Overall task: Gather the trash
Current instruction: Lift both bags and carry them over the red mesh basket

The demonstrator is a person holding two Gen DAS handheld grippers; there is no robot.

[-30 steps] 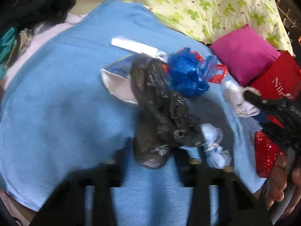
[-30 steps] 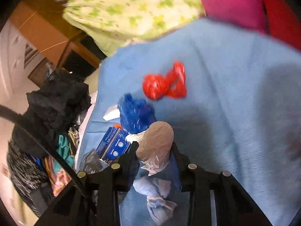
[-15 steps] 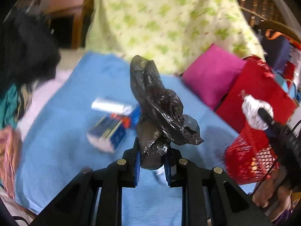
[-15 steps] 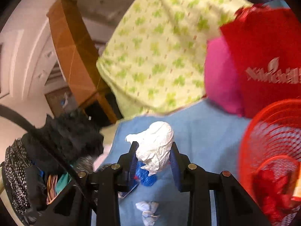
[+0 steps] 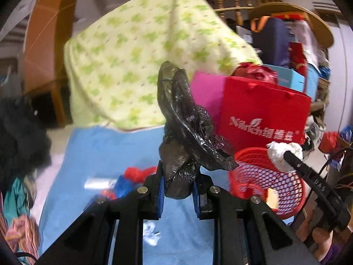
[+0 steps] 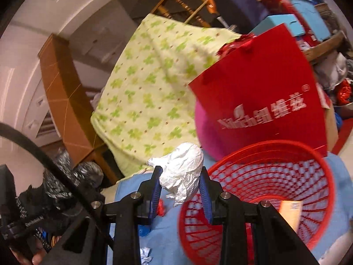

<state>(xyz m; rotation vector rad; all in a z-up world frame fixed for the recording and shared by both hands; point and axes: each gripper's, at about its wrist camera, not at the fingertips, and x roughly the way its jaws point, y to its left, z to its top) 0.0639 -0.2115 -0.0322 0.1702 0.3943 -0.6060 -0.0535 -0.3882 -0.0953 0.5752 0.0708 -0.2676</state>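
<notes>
Right wrist view: right gripper (image 6: 180, 190) is clamped on a white paper wad (image 6: 184, 172) just beside the red basket (image 6: 326, 176). Left gripper (image 5: 177, 187) pinches a black plastic bag (image 5: 185, 121). Next, I'd guess: get both over the basket and let go.

Blue cloth (image 5: 106, 150) covers the surface across the lower centre of both views. Behind it, upper centre, a pale yellow-green blanket (image 5: 141, 61) with a clover print hangs over wooden spindles (image 6: 187, 4). Right of the blanket: a magenta cushion (image 5: 207, 92), partly covered by a red paper bag (image 6: 264, 92) with white lettering (script blurred). Dark fluffy garment (image 5: 19, 132) at the left edge. Upper right holds stacked clutter, including a light-blue box (image 6: 280, 22). Brown wooden panel (image 6: 59, 88) at upper left.
</notes>
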